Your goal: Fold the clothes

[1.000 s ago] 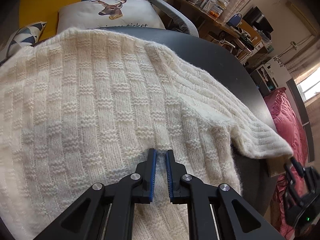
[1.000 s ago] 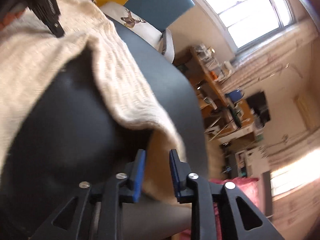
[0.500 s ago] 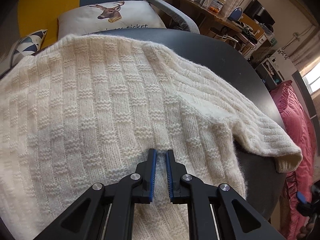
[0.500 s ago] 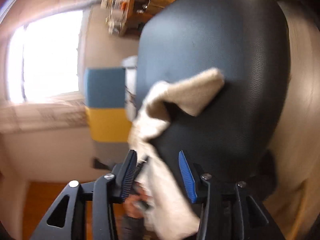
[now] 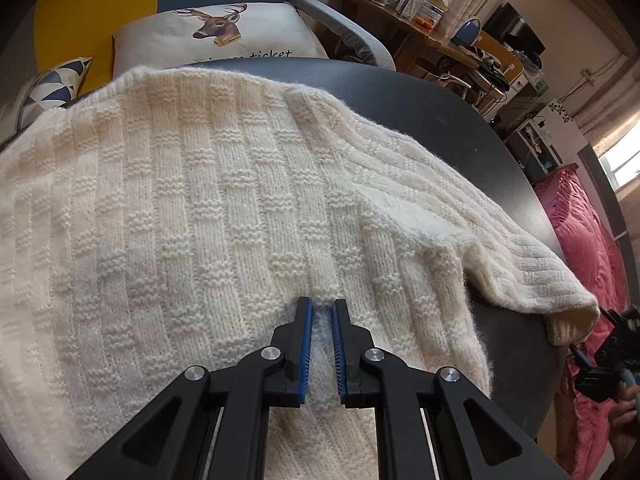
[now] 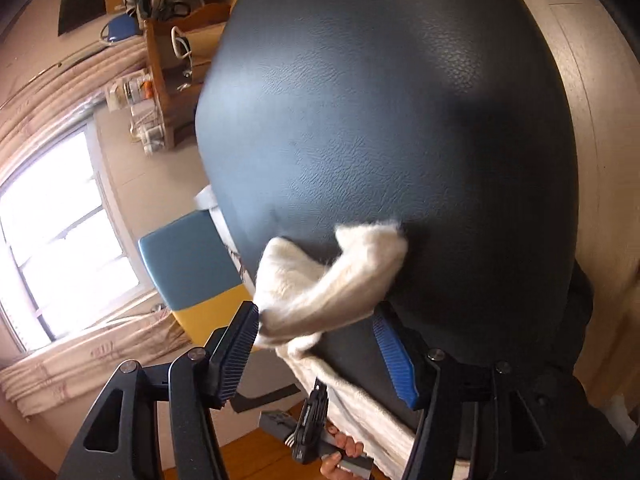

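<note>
A cream knitted sweater (image 5: 200,200) lies spread over a dark round table (image 5: 440,112). My left gripper (image 5: 320,306) rests on its lower middle, jaws shut on a thin pinch of the knit. The sweater's sleeve runs to the right, and its cuff (image 5: 572,312) lies at the table edge. My right gripper (image 5: 612,356) hangs just off that edge, apart from the cuff. In the right wrist view the right gripper (image 6: 316,309) is opening wide. The cuff (image 6: 332,280) lies loose ahead between the fingers, with neither pad pressing on it. A hand holds the left gripper (image 6: 310,420) low in that view.
A deer-print pillow (image 5: 216,36) and a patterned cushion (image 5: 52,84) sit on a blue and yellow seat behind the table. A cluttered wooden desk (image 5: 440,28) stands at the back right. A pink blanket (image 5: 580,220) lies beyond the table's right edge. A bright window (image 6: 52,240) is to the side.
The right gripper let go of the sleeve cuff, opened its jaws wide and swung round off the table edge. The cuff now rests on the table. The left gripper kept its grip.
</note>
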### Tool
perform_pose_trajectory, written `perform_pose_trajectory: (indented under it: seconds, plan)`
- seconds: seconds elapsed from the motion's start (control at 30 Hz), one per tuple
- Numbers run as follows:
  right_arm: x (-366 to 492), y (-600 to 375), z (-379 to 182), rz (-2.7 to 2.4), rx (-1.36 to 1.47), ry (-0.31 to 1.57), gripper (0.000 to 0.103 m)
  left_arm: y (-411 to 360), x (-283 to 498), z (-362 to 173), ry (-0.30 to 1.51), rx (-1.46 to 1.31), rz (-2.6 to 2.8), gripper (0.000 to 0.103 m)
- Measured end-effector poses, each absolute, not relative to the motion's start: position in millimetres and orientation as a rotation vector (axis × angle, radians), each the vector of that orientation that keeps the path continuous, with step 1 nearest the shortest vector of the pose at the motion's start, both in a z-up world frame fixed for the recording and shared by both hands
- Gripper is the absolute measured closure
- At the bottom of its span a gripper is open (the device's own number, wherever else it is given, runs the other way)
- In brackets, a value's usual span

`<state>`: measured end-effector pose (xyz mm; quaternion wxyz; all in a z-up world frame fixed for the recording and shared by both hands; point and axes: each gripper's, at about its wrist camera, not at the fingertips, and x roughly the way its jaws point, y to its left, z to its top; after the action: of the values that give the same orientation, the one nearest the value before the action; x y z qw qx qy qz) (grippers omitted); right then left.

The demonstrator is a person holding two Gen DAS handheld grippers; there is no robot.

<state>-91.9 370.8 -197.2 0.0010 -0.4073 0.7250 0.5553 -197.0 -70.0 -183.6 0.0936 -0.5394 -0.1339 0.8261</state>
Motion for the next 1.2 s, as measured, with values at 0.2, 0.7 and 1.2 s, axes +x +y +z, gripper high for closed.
perform_pose_trajectory:
  seconds: [0.2,0.7,1.2]
  plan:
    - [-107,363,-159,2.216,-1.364,1.598,0.092,-71,-198,-187,-0.428,-1.581,2.441,0.092]
    - [-100,382,-115,2.42,-1.28,1.748,0.072,-71,-199,-187,-0.393,-1.592,2.447,0.092]
    - [-153,396,-161,2.192,-1.331,1.603,0.083,-79,-192,-190,-0.442,-1.578,2.435,0.092]
